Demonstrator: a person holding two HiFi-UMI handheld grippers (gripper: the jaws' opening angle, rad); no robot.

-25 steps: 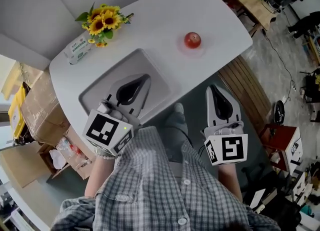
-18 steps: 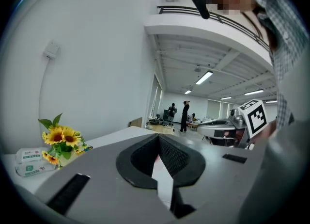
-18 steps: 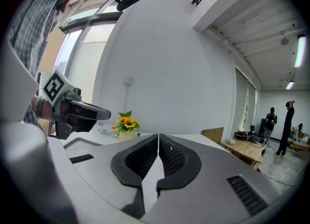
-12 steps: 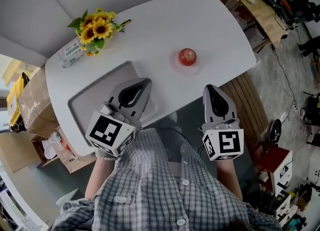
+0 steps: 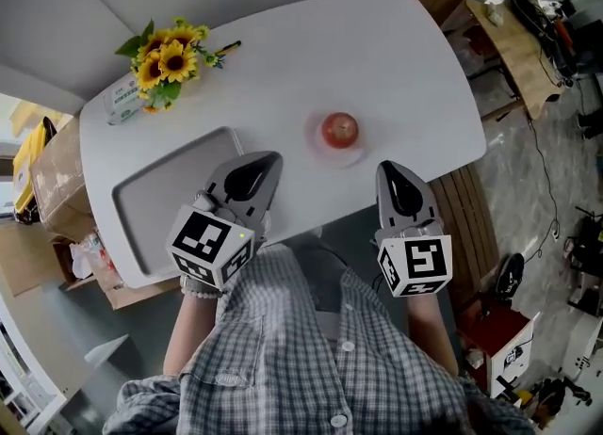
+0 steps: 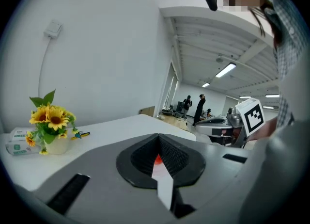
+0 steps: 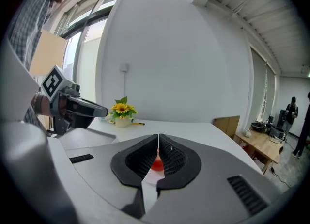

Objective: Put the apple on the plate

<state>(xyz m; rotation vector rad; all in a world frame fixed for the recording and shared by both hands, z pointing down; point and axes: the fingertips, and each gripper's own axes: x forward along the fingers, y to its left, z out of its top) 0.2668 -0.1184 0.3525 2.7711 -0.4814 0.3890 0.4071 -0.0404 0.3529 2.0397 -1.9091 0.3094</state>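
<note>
A red apple [image 5: 340, 129] rests on a pale round plate [image 5: 317, 146] in the middle of the white table [image 5: 396, 66]. My left gripper [image 5: 265, 164] is shut and empty, over the table's near edge beside the grey tray, left of the apple. My right gripper [image 5: 389, 173] is shut and empty, just off the table's front edge, near and right of the apple. In the left gripper view the apple [image 6: 157, 159] is a red sliver behind the shut left gripper [image 6: 158, 138]. The right gripper view shows the apple [image 7: 156, 164] beyond the closed right gripper [image 7: 158, 138].
A grey tray [image 5: 165, 207] lies at the table's near left. Sunflowers in a vase [image 5: 160, 61] and a tissue pack [image 5: 120, 105] stand at the far left corner. Cardboard boxes [image 5: 47, 184] sit left of the table, a wooden slatted bench [image 5: 471, 212] to its right.
The table and apple have drawn nearer to both grippers in the head view. Both grippers stay shut and empty.
</note>
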